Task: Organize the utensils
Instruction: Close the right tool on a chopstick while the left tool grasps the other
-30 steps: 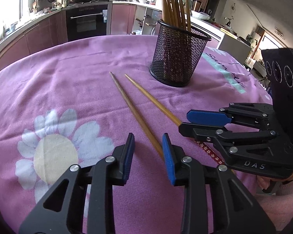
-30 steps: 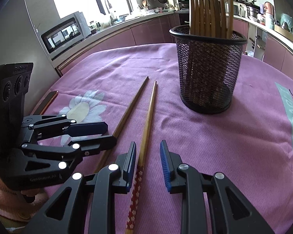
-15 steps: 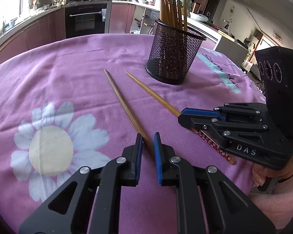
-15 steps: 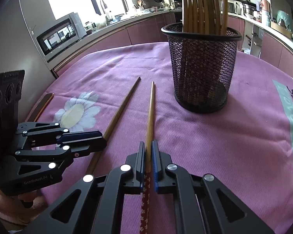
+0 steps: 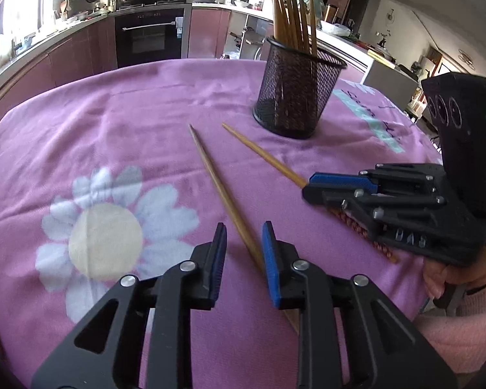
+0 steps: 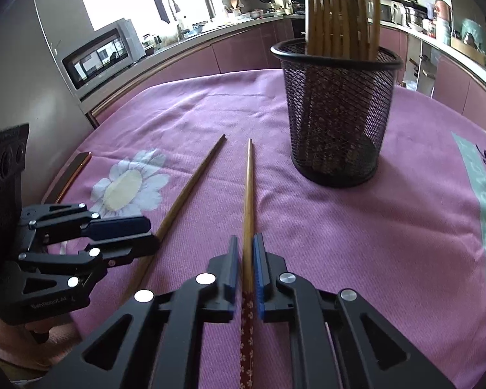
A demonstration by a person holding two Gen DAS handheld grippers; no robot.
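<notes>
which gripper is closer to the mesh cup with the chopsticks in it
Right. The right gripper, jaws opening around the patterned chopstick, sits just down the cloth from the mesh cup. The left gripper, straddling the plain chopstick, is farther off to the side.

Soft, finely ribbed pink cloth [image 6: 356, 243] covers the table, matt, with a printed daisy. Two smooth wooden chopsticks [image 6: 248, 201] lie on it, lightly sheened, one with a patterned red end. The cup [image 6: 338, 123] is black wire mesh, matt. Gripper fingers [image 5: 270, 259]: matt black plastic, ridged blue pads, shiny metal screws.
</notes>
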